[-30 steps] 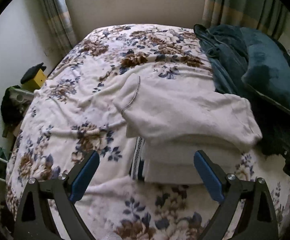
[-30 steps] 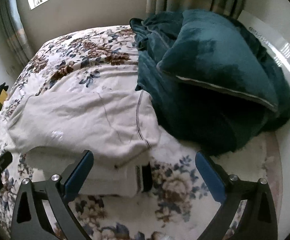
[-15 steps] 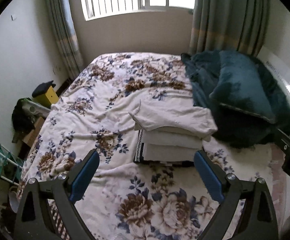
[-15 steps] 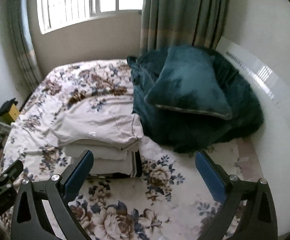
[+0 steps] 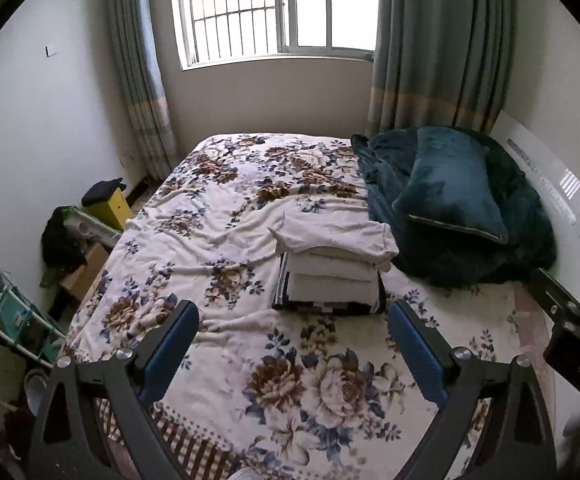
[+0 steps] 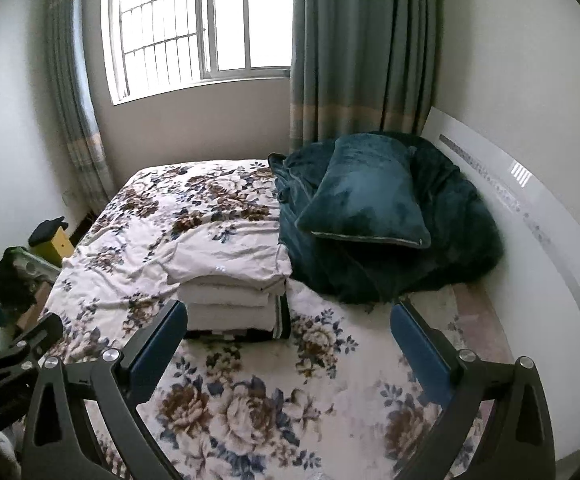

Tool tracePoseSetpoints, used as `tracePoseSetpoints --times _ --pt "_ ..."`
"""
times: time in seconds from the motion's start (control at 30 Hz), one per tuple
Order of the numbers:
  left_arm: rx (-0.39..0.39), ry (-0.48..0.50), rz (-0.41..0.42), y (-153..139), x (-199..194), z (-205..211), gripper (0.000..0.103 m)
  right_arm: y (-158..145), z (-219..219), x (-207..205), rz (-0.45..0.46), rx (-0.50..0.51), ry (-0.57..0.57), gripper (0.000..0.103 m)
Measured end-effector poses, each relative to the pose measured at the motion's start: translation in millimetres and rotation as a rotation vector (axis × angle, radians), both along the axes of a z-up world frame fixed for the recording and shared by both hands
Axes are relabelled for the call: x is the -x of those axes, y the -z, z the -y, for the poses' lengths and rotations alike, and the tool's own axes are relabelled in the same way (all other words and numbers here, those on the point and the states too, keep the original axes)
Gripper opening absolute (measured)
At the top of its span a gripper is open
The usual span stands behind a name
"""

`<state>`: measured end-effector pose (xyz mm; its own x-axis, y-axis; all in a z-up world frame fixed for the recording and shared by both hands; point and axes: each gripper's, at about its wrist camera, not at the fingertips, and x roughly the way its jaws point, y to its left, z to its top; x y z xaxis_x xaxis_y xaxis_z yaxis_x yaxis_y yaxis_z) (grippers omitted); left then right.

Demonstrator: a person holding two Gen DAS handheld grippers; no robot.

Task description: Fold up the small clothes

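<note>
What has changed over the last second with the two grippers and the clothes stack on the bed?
Both grippers have pulled back and up from the stack of folded white clothes: it filled the views a second ago, and now sits small and far. The left gripper and right gripper stay open and empty; nothing was grasped or released. The stack, the floral bedspread and the dark teal plush pillow lie as before.
</note>
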<state>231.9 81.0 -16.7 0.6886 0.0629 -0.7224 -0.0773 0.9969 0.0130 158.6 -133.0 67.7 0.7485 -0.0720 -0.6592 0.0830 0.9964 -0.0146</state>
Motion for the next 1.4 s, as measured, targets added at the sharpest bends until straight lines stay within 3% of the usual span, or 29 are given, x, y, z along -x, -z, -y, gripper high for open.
tracePoseSetpoints --times 0.3,0.4,1.4 --pt "-0.013 -0.007 0.019 -11.0 33.8 5.8 0.096 -20.7 17.4 41.3 0.02 0.008 -0.012 0.103" --pt "-0.011 -0.004 0.021 -12.0 37.6 7.2 0.103 -23.0 20.1 45.3 0.016 0.012 -0.013 0.103" --pt "-0.01 -0.027 0.034 -18.1 55.8 13.9 0.103 -27.2 21.2 45.6 0.021 -0.008 -0.06 0.103"
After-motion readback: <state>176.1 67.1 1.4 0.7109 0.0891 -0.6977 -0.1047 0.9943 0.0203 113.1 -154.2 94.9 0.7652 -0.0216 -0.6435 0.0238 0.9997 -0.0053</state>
